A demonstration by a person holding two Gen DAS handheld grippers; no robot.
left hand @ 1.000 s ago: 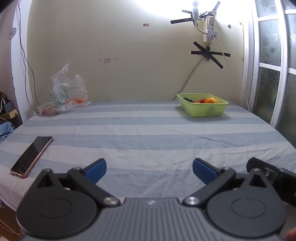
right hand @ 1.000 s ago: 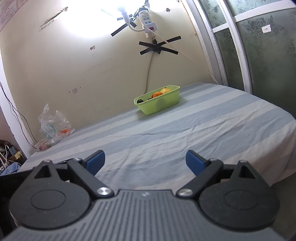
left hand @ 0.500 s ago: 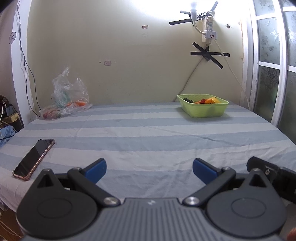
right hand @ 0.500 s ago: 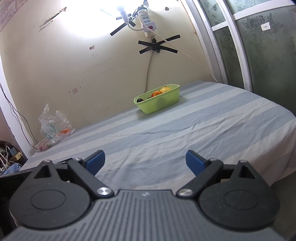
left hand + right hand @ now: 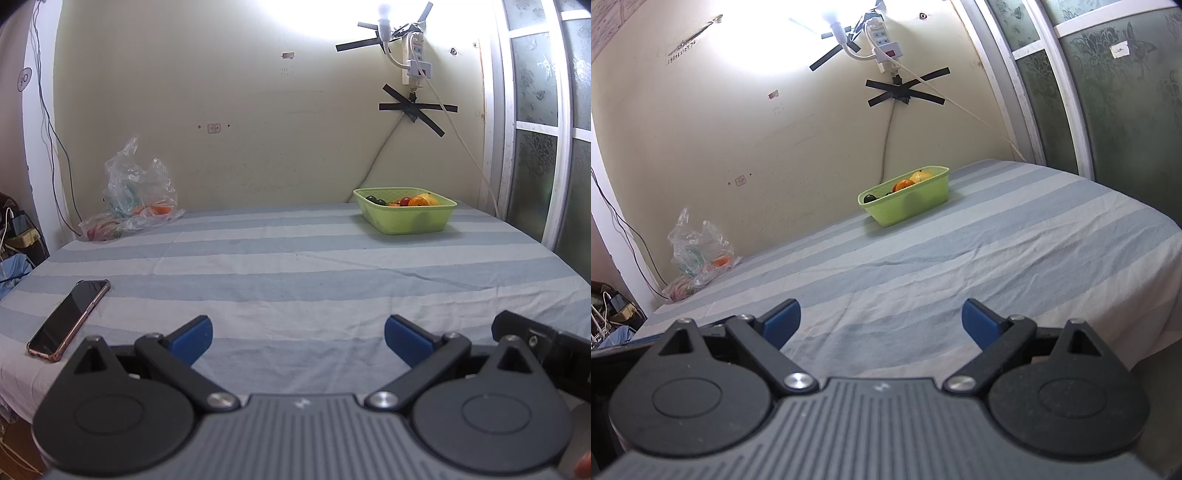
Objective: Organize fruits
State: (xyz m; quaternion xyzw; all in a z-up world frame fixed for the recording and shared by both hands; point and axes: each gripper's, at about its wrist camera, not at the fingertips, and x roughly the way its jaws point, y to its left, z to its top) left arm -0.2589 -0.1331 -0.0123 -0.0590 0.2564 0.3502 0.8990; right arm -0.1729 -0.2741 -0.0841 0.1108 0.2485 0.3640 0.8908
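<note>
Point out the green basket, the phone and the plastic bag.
Green basket (image 5: 410, 221): left wrist view, on its front wall.
Phone (image 5: 70, 319): left wrist view, middle of the dark screen.
Plastic bag (image 5: 698, 247): right wrist view, on its crumpled clear body.

1. A phone lies flat near the left edge of the striped bedsheet.
2. A power strip hangs on the wall, next to a lit bulb.
3. Black tape crosses below it.
4. Frosted glass panels stand on the right.
</note>
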